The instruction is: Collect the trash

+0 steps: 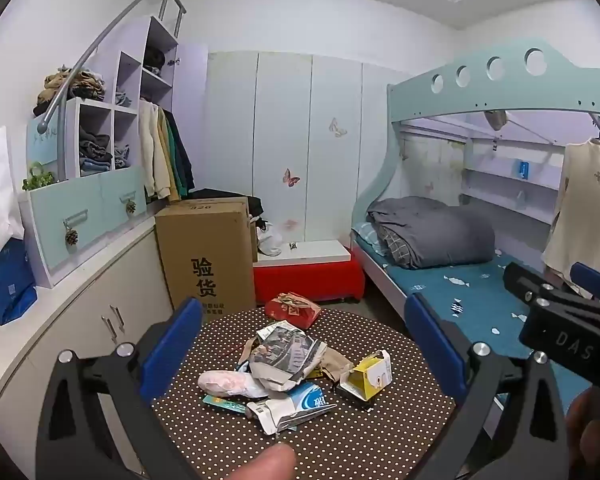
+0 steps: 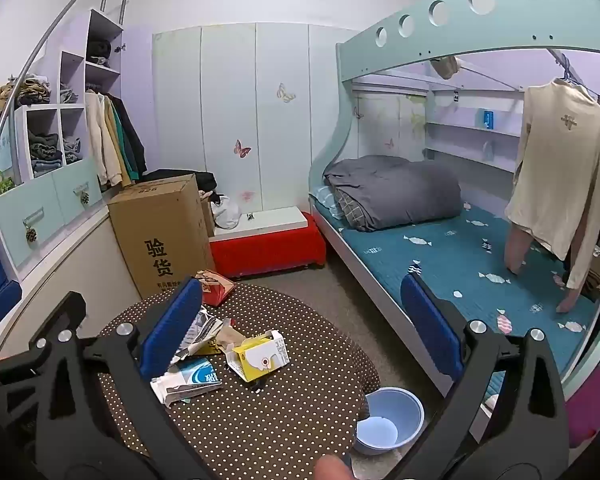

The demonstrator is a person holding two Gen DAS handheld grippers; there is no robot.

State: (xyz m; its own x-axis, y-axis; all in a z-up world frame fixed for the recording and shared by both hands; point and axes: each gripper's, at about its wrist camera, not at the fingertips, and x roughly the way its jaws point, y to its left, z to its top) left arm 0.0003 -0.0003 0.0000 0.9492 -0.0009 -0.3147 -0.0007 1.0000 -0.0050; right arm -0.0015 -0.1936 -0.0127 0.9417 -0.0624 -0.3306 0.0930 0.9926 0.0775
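Observation:
A pile of trash lies on the round brown polka-dot table (image 1: 360, 440) (image 2: 280, 420). It holds crumpled newspaper (image 1: 284, 354) (image 2: 204, 330), a pink-white plastic bag (image 1: 228, 384), a blue-white carton (image 1: 300, 404) (image 2: 192, 380) and a yellow-white carton (image 1: 368, 376) (image 2: 260, 354). A red bag (image 1: 292, 310) (image 2: 216, 286) rests at the table's far edge. My left gripper (image 1: 302, 340) hovers open on the near side of the pile, touching nothing. To its right my right gripper (image 2: 302, 328) is also open and holds nothing.
A light blue basin (image 2: 392, 420) stands on the floor between the table and the bunk bed (image 2: 440, 248). A tall cardboard box (image 1: 204, 256) and a red bench (image 1: 308, 276) are beyond the table. White cabinets (image 1: 80, 320) run along the left.

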